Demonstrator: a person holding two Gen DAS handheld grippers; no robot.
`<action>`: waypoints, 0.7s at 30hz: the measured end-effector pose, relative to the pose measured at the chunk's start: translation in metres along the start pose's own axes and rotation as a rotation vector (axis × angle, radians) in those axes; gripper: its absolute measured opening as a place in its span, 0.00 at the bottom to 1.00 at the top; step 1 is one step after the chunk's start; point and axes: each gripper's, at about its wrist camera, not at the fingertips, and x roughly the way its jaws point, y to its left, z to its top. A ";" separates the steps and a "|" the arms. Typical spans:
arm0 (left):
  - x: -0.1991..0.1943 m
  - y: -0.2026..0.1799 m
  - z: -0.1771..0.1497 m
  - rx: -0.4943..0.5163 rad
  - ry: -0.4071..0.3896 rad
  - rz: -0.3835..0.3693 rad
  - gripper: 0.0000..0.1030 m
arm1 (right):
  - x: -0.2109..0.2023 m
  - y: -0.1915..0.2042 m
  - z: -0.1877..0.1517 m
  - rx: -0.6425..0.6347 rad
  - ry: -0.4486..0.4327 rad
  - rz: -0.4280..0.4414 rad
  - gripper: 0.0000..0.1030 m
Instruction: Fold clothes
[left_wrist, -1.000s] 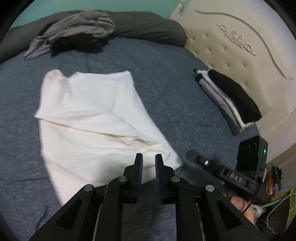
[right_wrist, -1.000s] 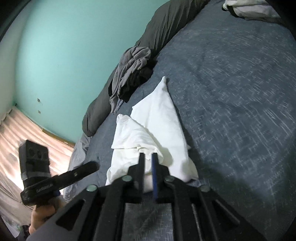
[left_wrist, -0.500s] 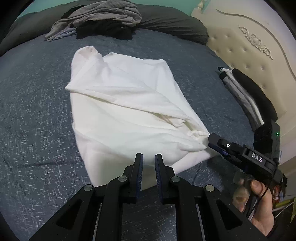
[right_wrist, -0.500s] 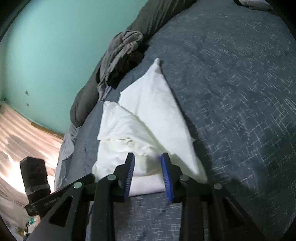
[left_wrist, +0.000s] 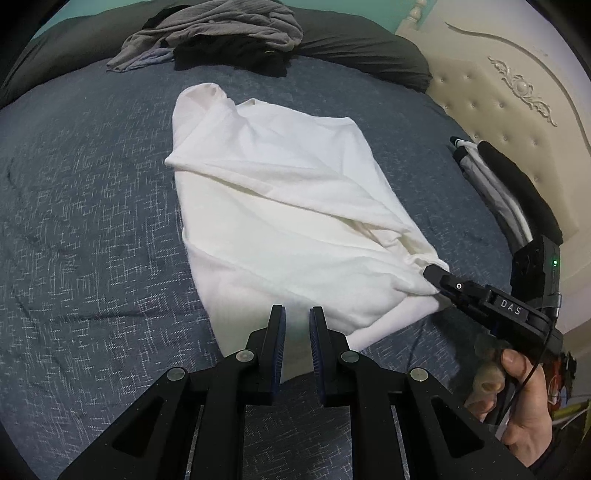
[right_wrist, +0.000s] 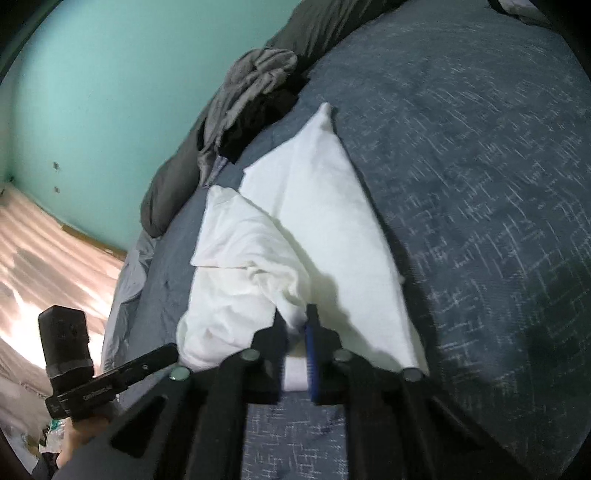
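The white garment (left_wrist: 280, 218) lies mid-bed, partly folded with one side turned diagonally over, not yet compact. The right gripper (right_wrist: 295, 325) is closing on its near corner, cloth between the jaws. The left gripper (left_wrist: 297, 325) hovers narrow and empty at the hem. A folded stack (left_wrist: 506, 188) sits by the headboard (left_wrist: 517, 85); a grey heap (left_wrist: 221, 26) looks unfolded.

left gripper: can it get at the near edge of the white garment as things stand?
Probably yes. The left gripper hangs just short of the white garment with only bare bedspread between, though its jaws stand narrow.
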 end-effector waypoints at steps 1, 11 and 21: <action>0.000 0.000 0.000 0.003 0.002 0.001 0.14 | -0.004 0.003 0.001 -0.006 -0.015 0.011 0.06; 0.001 -0.006 -0.009 0.047 0.035 0.023 0.14 | -0.058 0.006 0.001 -0.016 -0.133 0.023 0.05; 0.010 0.000 -0.017 0.022 0.055 0.025 0.14 | -0.041 -0.021 -0.010 0.085 -0.044 -0.037 0.05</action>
